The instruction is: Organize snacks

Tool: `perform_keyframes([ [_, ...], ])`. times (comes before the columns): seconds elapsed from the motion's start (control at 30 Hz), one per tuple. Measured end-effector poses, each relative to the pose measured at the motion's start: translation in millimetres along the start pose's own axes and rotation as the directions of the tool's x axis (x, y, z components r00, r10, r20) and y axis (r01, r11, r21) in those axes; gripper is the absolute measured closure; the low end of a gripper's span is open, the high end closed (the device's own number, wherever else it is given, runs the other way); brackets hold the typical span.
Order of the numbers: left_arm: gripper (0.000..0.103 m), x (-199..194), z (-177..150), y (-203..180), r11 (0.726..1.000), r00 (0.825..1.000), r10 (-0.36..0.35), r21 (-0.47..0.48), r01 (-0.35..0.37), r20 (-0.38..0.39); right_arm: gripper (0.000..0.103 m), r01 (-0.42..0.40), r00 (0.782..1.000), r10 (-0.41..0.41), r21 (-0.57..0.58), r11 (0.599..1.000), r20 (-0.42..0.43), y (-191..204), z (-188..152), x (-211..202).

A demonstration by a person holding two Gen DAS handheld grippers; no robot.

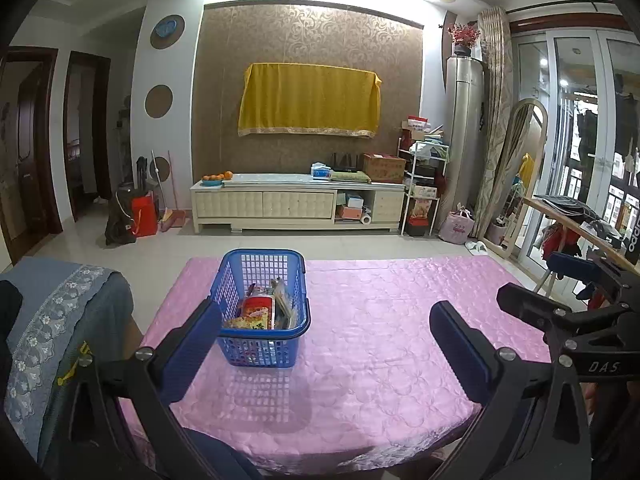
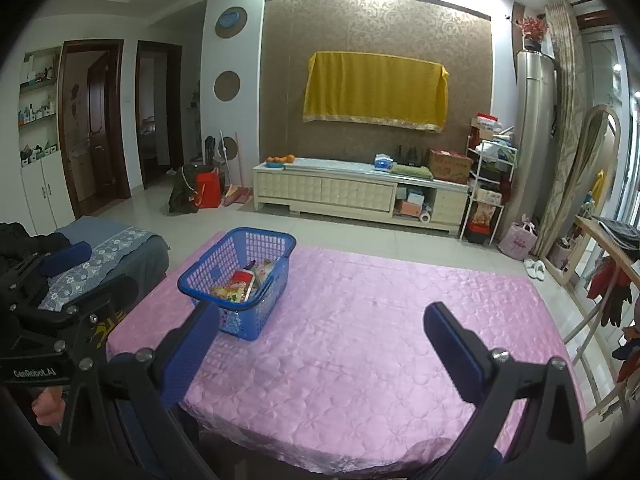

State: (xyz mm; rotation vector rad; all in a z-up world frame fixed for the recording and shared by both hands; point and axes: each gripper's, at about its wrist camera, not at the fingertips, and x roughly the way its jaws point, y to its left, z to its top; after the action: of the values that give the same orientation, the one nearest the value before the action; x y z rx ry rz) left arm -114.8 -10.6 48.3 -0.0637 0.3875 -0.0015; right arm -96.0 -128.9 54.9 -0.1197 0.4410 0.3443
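A blue plastic basket (image 1: pixel 256 354) (image 2: pixel 244 326) stands on the left part of the pink-clothed table (image 1: pixel 380 340) (image 2: pixel 360 340). Inside it lie several snack packets, among them a red one (image 1: pixel 258 306) (image 2: pixel 242 280) and a yellow one. My left gripper (image 1: pixel 326 308) is open above the table's near edge, its left finger just in front of the basket, with nothing between its fingers. Over the near edge further right, my right gripper (image 2: pixel 320 312) is also open and holds nothing. Each gripper shows at the side of the other's view: the right one (image 1: pixel 548 280), the left one (image 2: pixel 80 276).
A seat with a blue-grey lace cover (image 1: pixel 60 320) (image 2: pixel 116 248) stands against the table's left side. A wooden table with clothes (image 1: pixel 580 224) (image 2: pixel 600 240) is to the right. A cream TV cabinet (image 1: pixel 296 204) lines the far wall across tiled floor.
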Motion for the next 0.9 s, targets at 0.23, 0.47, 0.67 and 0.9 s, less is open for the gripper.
perform_keyframes([
  [0.23,0.0,-1.1,-0.9,2.2,1.0,1.0,0.005,-0.009,-0.005,-0.004,0.0,0.002,1.0,-0.002,0.003,1.0,-0.002,-0.3,0.2,-0.1],
  [0.47,0.0,-2.8,-0.7,1.3,1.0,1.0,0.0,-0.006,0.0,-0.007,0.0,0.001,1.0,-0.001,0.006,1.0,-0.007,-0.2,-2.8,-0.5],
  [0.67,0.0,-2.3,-1.3,1.4,1.0,1.0,-0.003,-0.007,0.003,-0.01,0.0,-0.003,1.0,0.003,0.007,1.0,-0.008,-0.2,-3.3,-0.5],
  [0.9,0.0,-2.6,-1.3,0.3,1.0,1.0,-0.002,-0.007,0.002,-0.012,0.0,-0.007,1.0,0.007,0.008,1.0,-0.012,-0.9,-5.0,0.4],
])
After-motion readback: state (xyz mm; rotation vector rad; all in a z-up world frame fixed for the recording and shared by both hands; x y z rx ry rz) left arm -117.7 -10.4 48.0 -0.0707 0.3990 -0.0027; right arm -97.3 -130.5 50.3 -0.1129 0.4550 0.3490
